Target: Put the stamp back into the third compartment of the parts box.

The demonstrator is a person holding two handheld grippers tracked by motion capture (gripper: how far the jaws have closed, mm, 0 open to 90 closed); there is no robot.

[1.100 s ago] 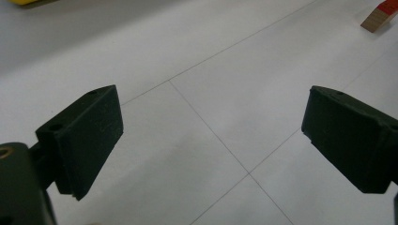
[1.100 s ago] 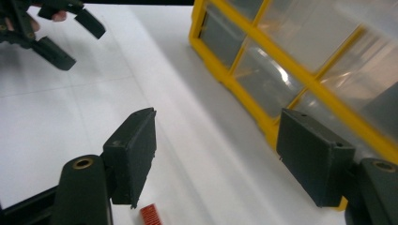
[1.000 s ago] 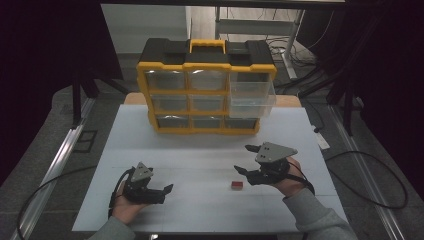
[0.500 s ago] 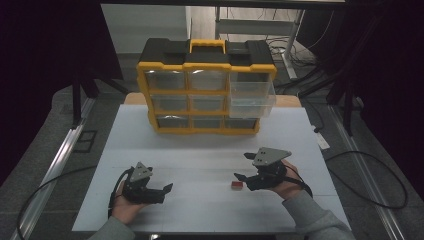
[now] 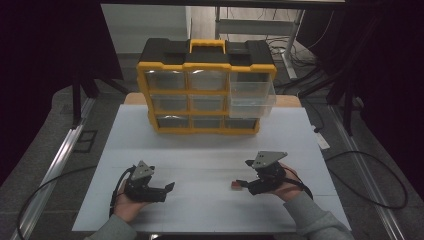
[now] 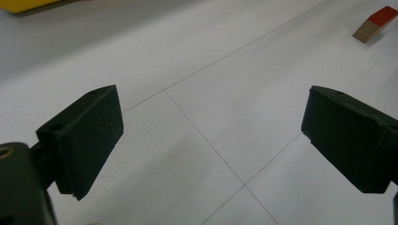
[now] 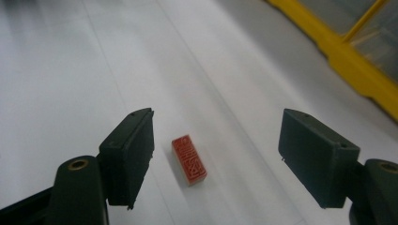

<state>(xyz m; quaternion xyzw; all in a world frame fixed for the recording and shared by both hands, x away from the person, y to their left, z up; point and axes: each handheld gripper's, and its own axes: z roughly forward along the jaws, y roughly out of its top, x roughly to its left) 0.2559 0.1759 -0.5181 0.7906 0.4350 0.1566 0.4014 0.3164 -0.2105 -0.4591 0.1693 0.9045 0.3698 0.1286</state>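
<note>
Your right gripper (image 7: 216, 154) hovers with jaws wide around a small red-topped block (image 7: 188, 159) lying on the white table (image 5: 210, 150). Next, lower and close. Your left gripper (image 6: 211, 140) rests wide open.

No text, brand, number or sign can be read here. The nearest thing to lettering is a raised pattern on the red top face of the small stamp block (image 7: 188, 159), which lies on the white table (image 7: 70, 70) at about 6 o'clock in the right gripper view; its marks are too fine and blurred to make out as characters. The yellow and black drawer organizer (image 5: 205, 87), at 12 o'clock in the high view, shows no legible label.
</note>
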